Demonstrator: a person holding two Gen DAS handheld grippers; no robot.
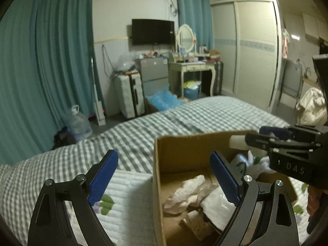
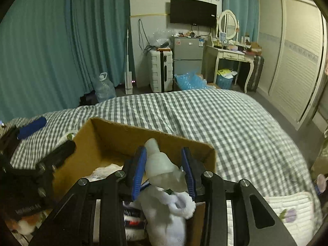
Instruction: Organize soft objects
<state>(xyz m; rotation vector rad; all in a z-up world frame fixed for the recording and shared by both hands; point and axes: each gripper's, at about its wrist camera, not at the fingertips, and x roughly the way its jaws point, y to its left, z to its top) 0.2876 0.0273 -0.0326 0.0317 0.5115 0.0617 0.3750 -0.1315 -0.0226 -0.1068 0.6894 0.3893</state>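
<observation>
Item: white soft toy (image 2: pixel 164 170), pale, translucent-looking, lumpy, pinched between the right gripper (image 2: pixel 165 172) pads above the cardboard box (image 2: pixel 106 137) on the checked bed (image 2: pixel 225 119). Left gripper (image 1: pixel 164 178) spread wide, empty, straddling the box wall. Risk: the squashy body may slip the pinch and drop outside, or snag the fluffy white piece (image 2: pixel 170 215) below.

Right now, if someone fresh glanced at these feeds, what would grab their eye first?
Probably the right gripper, holding a pale translucent soft toy above the open cardboard box, with a white plush just beneath. The box sits on the grey checked bed and already holds crumpled pale items. The left gripper hangs wide open over the box's near-left corner.
</observation>
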